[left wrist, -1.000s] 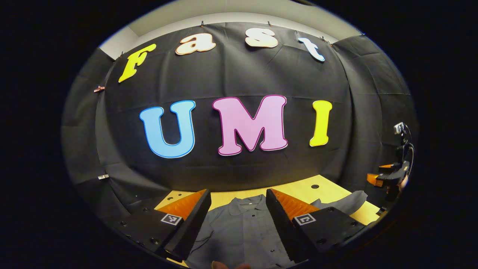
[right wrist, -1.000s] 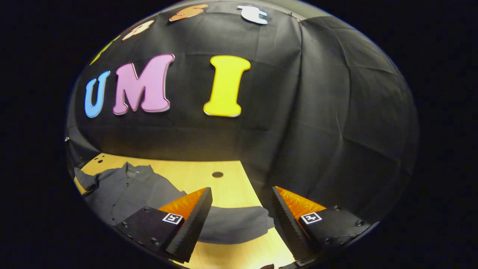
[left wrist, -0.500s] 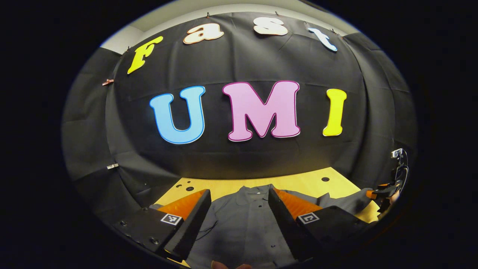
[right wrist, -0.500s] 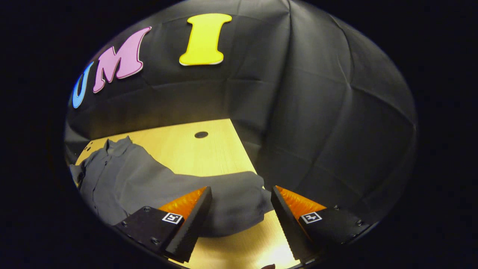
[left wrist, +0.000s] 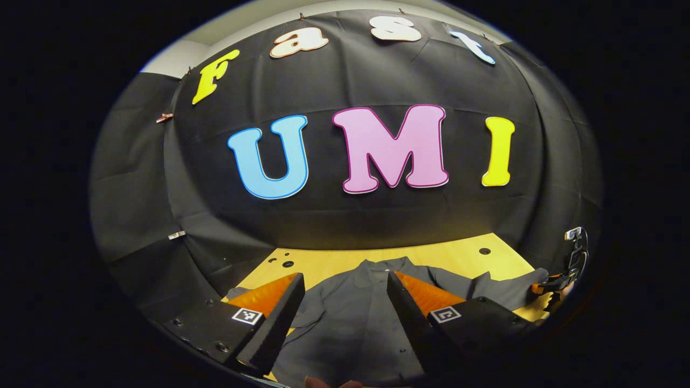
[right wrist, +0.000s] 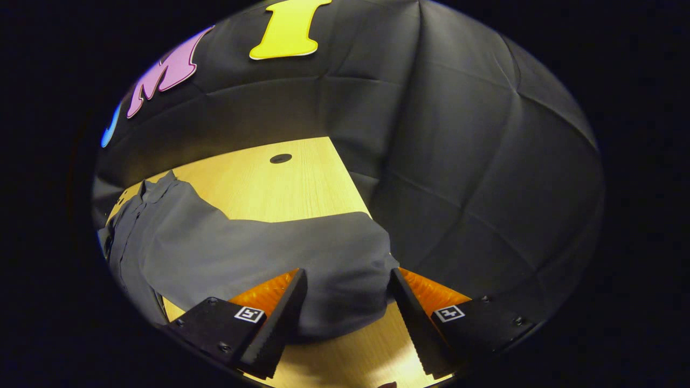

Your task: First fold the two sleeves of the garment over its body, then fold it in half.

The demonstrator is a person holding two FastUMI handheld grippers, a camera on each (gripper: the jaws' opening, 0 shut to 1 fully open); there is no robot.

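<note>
Both claws (left wrist: pixel 345 318) (right wrist: pixel 347 318) agape, grey shirt (left wrist: pixel 350 318) hem cut off, far cuff (right wrist: pixel 350 269) unclear

A light wooden worktop (right wrist: pixel 302 188) stretches ahead of the gripper, with 1 dark round hole (right wrist: pixel 280 158) near its far edge. Black cloth wall (right wrist: pixel 474 161) rises behind and to the right; 2 small holes (left wrist: pixel 287 264) sit ahead-left in the left gripper view.

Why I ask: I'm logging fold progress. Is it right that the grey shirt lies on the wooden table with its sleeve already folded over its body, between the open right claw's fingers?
Not quite. In the right gripper view the sleeve lies stretched out on the wooden table, away from the grey shirt's body, not yet folded. The rest holds: the open right claw frames the sleeve end.
</note>
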